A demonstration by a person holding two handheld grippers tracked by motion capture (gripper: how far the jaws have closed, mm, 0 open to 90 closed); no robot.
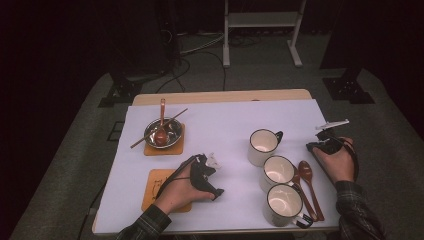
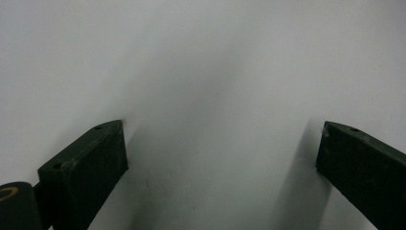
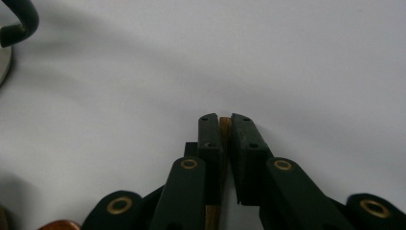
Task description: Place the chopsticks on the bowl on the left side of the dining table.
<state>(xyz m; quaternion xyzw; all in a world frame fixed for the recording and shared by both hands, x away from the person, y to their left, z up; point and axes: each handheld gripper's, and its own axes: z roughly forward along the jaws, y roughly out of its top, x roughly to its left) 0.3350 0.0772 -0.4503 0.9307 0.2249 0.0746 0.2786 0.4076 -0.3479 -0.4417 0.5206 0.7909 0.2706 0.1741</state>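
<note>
As the right gripper [image 3: 225,117] rides close over the white-covered desk [image 3: 311,57], its fingers [image 3: 209,139] stand narrow, pinched on a thin pale wooden stick [image 3: 225,125], probably a chopstick. The stick's long axis runs along the fingers, tip just level with theirs. The right gripper view gives this; in the high view the stick is too slight to make out in the right gripper [image 1: 322,142].

The left gripper [image 1: 212,175] rests by the empty orange coaster [image 1: 159,186], fingers [image 2: 88,165] wide over bare desk, holding nothing.

The steel bowl [image 1: 172,131] with a matching stick [image 1: 145,137] across it lies farther, left of the white mugs [image 1: 264,146]. That is the likely target: the left hand is nearer it, and the right must cross over the mugs.
</note>
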